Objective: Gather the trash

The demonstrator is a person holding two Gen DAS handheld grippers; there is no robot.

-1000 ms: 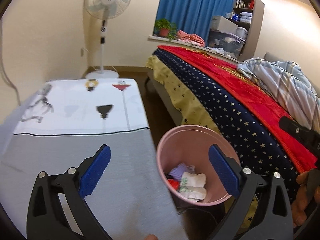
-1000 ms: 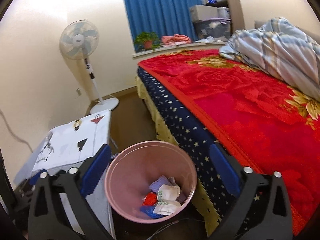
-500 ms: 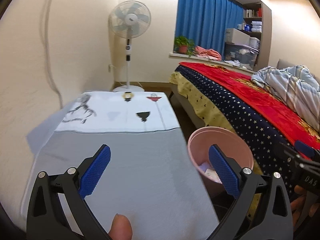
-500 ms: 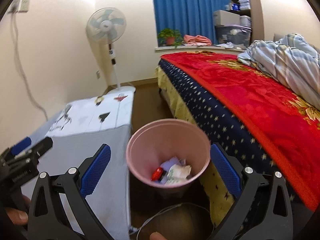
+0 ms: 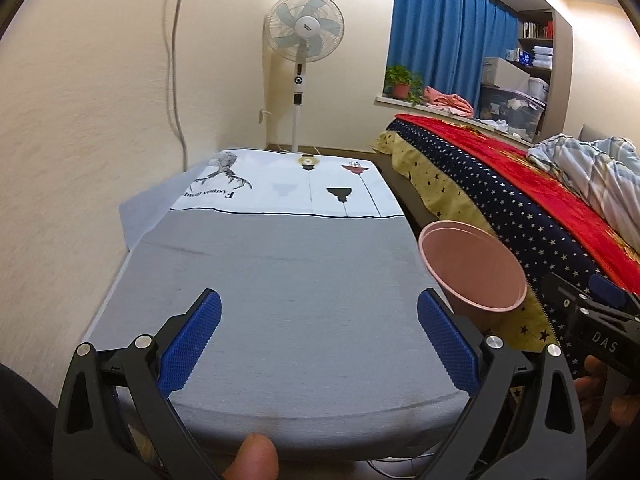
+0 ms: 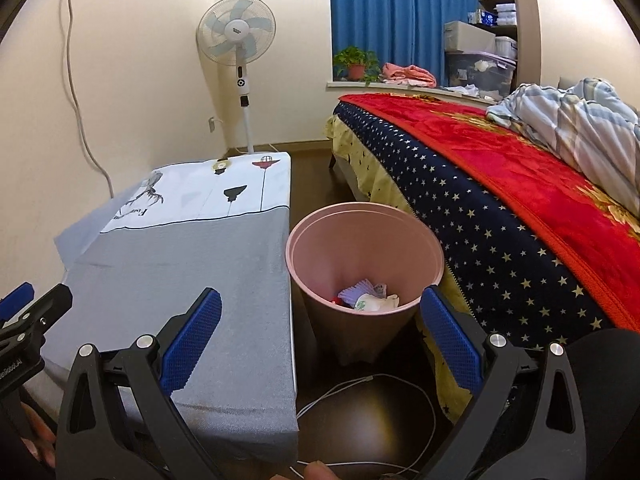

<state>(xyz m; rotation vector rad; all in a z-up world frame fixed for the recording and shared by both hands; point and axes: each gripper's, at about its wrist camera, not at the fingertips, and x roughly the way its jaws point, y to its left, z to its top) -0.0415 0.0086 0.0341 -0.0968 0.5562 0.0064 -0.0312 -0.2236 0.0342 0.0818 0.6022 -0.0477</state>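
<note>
A pink waste bin (image 6: 366,248) stands on the floor between the cloth-covered table (image 6: 180,264) and the bed (image 6: 500,200). Crumpled trash (image 6: 366,298), white, purple and red, lies at its bottom. My right gripper (image 6: 320,336) is open and empty, held above and in front of the bin. My left gripper (image 5: 318,340) is open and empty too, hovering over the grey part of the table (image 5: 280,288), with the bin (image 5: 472,268) to its right. In the left wrist view the bin's inside is hidden by the low angle.
A standing fan (image 6: 238,36) is at the far wall behind the table. A white cable (image 6: 372,384) loops on the dark floor before the bin. A striped blanket (image 6: 572,120) lies on the bed. A potted plant (image 6: 356,64) sits on the windowsill under blue curtains.
Both grippers pulled back and levelled out from looking down into the bin. The left swung left over the table; the right backed away, so the bin looks farther off. Both stayed open.
</note>
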